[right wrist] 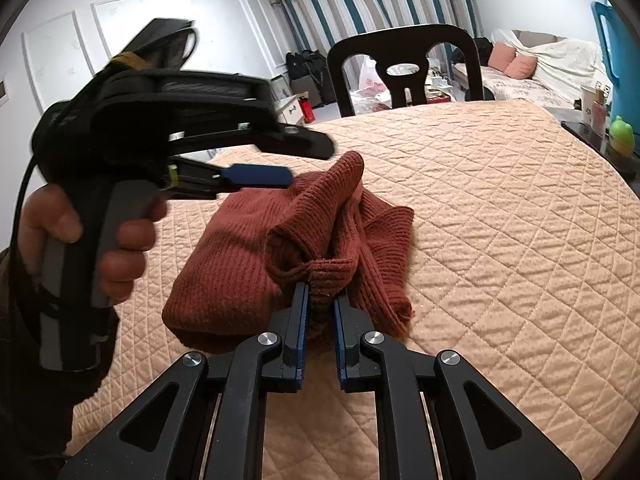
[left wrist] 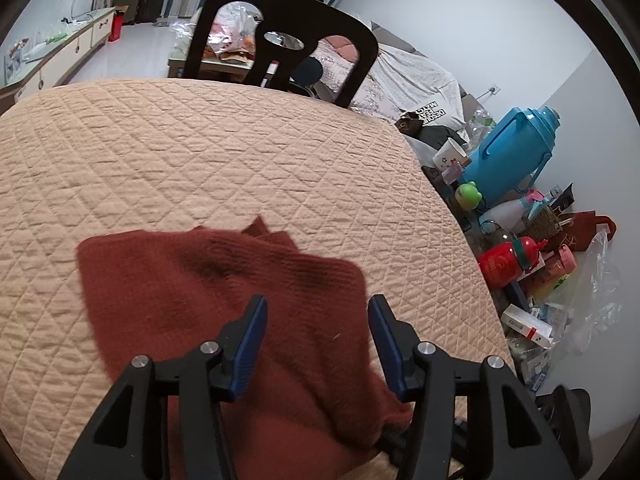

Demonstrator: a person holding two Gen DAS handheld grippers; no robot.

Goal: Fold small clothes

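Observation:
A rust-red knitted garment (left wrist: pixel 224 292) lies partly folded on the peach quilted table cover (left wrist: pixel 200 152). My left gripper (left wrist: pixel 318 308) is open and hovers just above the garment, with nothing between its blue pads. In the right wrist view the garment (right wrist: pixel 240 248) is bunched, and my right gripper (right wrist: pixel 321 292) is shut on a gathered edge of it, lifting that part off the cover (right wrist: pixel 500 240). The left gripper (right wrist: pixel 260 174) also shows there, held in a hand at the left, above the garment's far side.
A black chair (left wrist: pixel 280 36) stands at the table's far edge. To the right of the cover are a blue thermos jug (left wrist: pixel 516 148), a red bottle (left wrist: pixel 504 264), cups, boxes and a plastic bag. A covered sofa (right wrist: pixel 540 64) is beyond.

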